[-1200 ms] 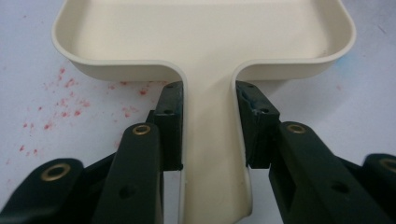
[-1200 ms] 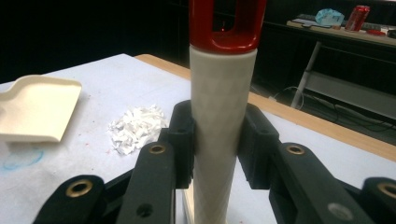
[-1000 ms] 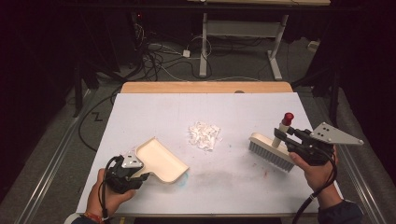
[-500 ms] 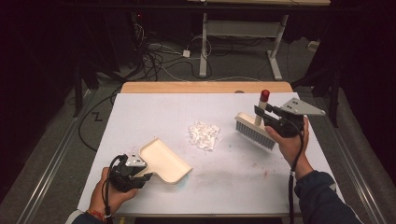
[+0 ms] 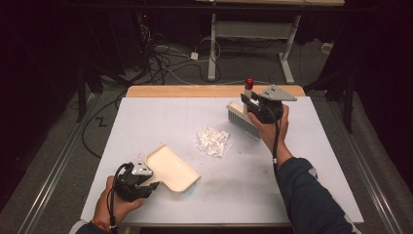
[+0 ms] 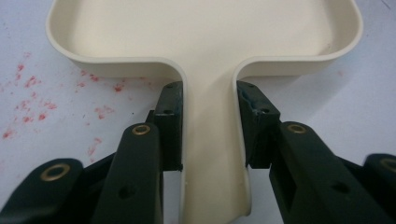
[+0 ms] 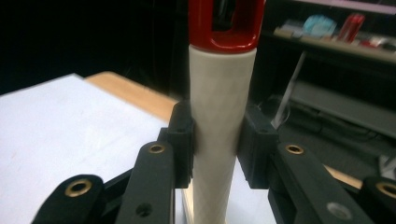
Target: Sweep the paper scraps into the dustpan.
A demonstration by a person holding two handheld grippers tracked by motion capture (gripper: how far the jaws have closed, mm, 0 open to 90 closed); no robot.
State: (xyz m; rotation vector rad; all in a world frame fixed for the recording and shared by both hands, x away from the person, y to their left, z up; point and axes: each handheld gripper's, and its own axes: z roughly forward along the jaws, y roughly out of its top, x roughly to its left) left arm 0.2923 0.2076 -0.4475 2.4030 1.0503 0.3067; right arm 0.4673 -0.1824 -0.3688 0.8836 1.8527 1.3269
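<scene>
The left gripper [image 5: 146,179] is clenched on the handle of a cream dustpan [image 5: 173,168], its pads pressing either side of the narrow stem, as the left gripper view shows [image 6: 210,135]. The dustpan [image 6: 205,37] lies flat on the white tabletop [image 5: 160,122], and its long axis runs from the gripper away and to the right, with the open mouth facing the far right, toward a small heap of white paper scraps [image 5: 213,141] that lies well beyond the pan's lip. Faint red specks [image 6: 32,93] mark the tabletop just left of the handle.

Farther right, past the scraps, the right gripper [image 5: 252,103] grasps the cream handle of a brush [image 5: 243,119]. Its handle [image 7: 219,121] stands roughly upright between the jaws, with the red cap [image 7: 226,23] on top above the gripper, and the bristles hang below, at the tabletop's far side.
</scene>
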